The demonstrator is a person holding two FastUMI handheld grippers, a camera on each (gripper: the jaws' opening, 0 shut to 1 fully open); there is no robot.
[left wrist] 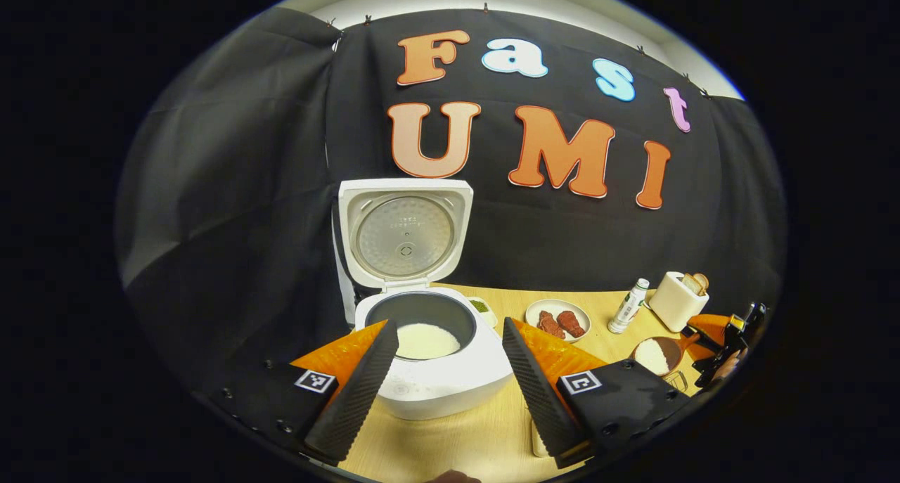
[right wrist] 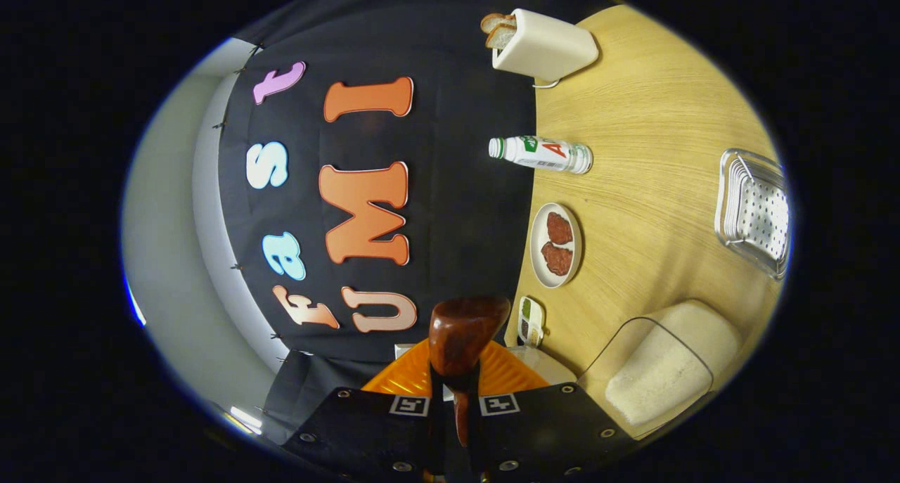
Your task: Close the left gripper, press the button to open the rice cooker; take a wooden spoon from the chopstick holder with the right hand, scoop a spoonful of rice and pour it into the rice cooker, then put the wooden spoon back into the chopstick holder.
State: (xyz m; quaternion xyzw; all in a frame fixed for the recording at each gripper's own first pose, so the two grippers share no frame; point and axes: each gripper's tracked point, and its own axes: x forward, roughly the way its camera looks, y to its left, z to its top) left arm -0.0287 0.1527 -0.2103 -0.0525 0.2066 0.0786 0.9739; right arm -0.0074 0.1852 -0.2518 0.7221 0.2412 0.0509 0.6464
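Left gripper (left wrist: 443, 370): fingers spread wide, holding nothing, aimed at rice cooker (left wrist: 429, 356) at 12 o'clock. Cooker lid (left wrist: 404, 233) stands upright, open; white rice visible in inner pot (left wrist: 425, 339).

Right gripper (right wrist: 455, 406): fingers clamped narrow on wooden spoon (right wrist: 464, 335) handle, bowl of spoon sticking out at 12 o'clock; view rolled sideways.

Left gripper view, 3 o'clock: right gripper at table (left wrist: 464, 441) edge beside bowl of rice (left wrist: 655, 355).

Further out at 1–2 o'clock: plate of meat (left wrist: 559, 321), bottle (left wrist: 628, 306), toaster (left wrist: 676, 300).
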